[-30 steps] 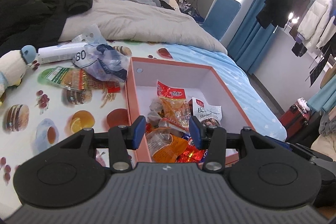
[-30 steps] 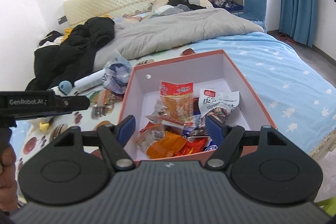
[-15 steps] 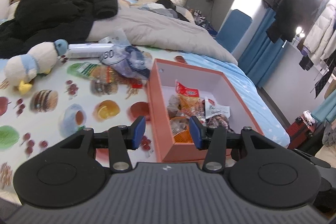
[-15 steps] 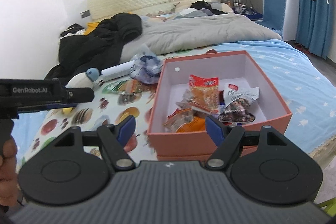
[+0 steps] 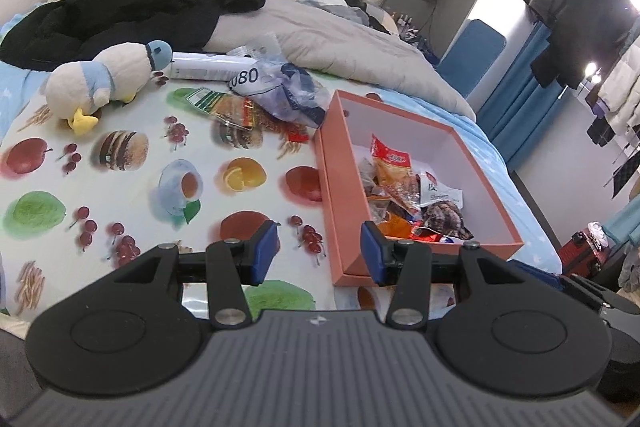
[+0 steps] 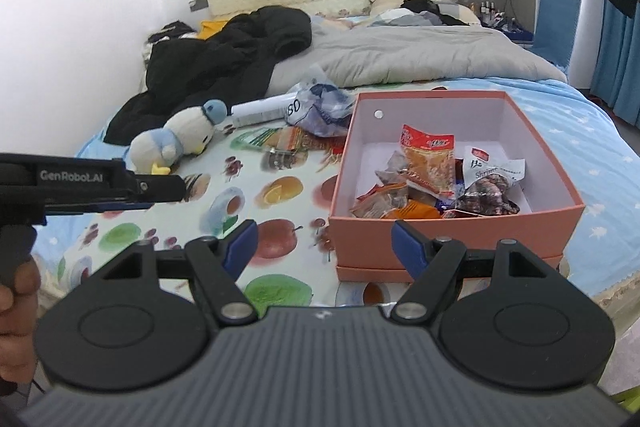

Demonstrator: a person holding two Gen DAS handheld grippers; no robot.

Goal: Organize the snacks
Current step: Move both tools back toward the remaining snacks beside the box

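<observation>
Two grippers hang above the foot of a bed, both spread wide and holding nothing. In the left wrist view, the left gripper (image 5: pixel 318 253) is above a fruit-printed sheet (image 5: pixel 132 183). The pink box (image 5: pixel 346 227) lies just ahead and to the right, its near left corner between the fingertips; snack packets (image 5: pixel 408 191) are heaped inside it. More packets (image 5: pixel 230 107) lie loose on the sheet farther ahead to the left, beside a crumpled plastic bag (image 5: pixel 280 89) and a plush penguin (image 5: pixel 102 79).

In the right wrist view, the right gripper (image 6: pixel 324 247) faces the box (image 6: pixel 452 239) from its near side, the snacks (image 6: pixel 432 183) ahead and slightly right. The left gripper (image 6: pixel 120 187) shows side-on at the left edge, level with the penguin (image 6: pixel 176 141).
</observation>
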